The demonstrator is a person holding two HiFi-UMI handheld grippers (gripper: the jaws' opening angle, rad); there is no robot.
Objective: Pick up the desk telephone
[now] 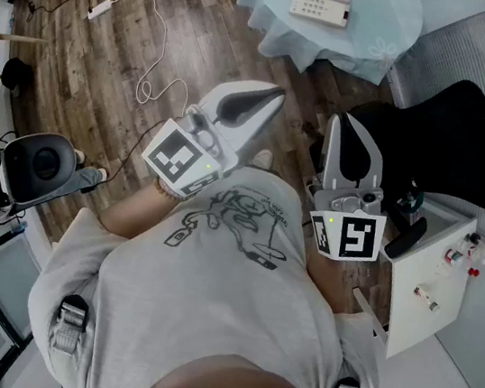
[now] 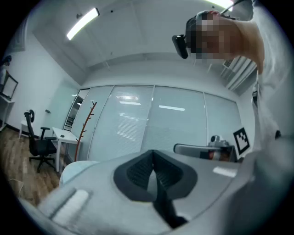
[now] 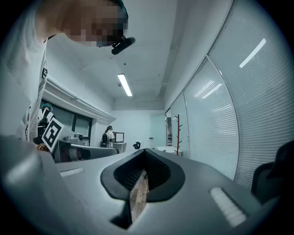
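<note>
The white desk telephone (image 1: 320, 5) lies on a round table under a pale blue cloth (image 1: 357, 47) at the top of the head view, well beyond both grippers. My left gripper (image 1: 274, 98) is held level in front of my chest, its jaws shut with nothing between them. My right gripper (image 1: 348, 128) hangs beside it, also shut and empty. The left gripper view shows its closed black pads (image 2: 138, 174) against a glass wall. In the right gripper view the pads (image 3: 158, 172) meet too. The telephone is in neither gripper view.
A black office chair (image 1: 456, 145) stands right of my right gripper, beside a small white cabinet (image 1: 427, 295). A white cable (image 1: 156, 47) trails over the wooden floor. A black and grey device (image 1: 42, 163) sits at the left. A coat stand (image 2: 85, 124) stands by the glass wall.
</note>
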